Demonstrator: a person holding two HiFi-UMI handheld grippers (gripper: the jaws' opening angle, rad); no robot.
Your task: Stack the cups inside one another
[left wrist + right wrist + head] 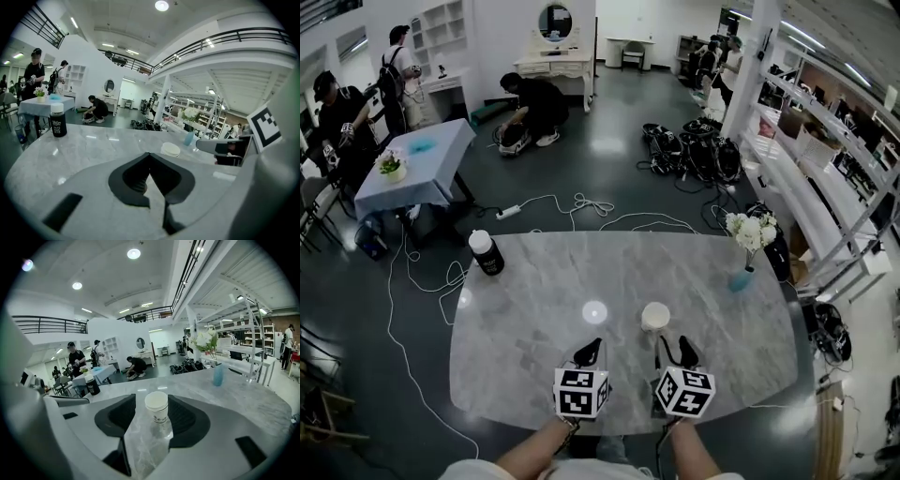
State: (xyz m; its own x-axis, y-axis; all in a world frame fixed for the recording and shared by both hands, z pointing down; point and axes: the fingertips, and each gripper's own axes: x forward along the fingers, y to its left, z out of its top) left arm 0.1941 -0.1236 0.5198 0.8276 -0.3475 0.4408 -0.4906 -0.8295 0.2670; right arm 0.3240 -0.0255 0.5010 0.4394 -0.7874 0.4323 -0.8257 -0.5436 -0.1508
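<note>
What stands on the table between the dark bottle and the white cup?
Nothing. The head view shows only bare marble table between the dark bottle and the white cup.

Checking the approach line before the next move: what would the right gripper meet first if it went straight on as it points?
The cup, upright on the table, in line with the gap between the right gripper's open jaws; probably just past them, though depth is unclear.
</note>
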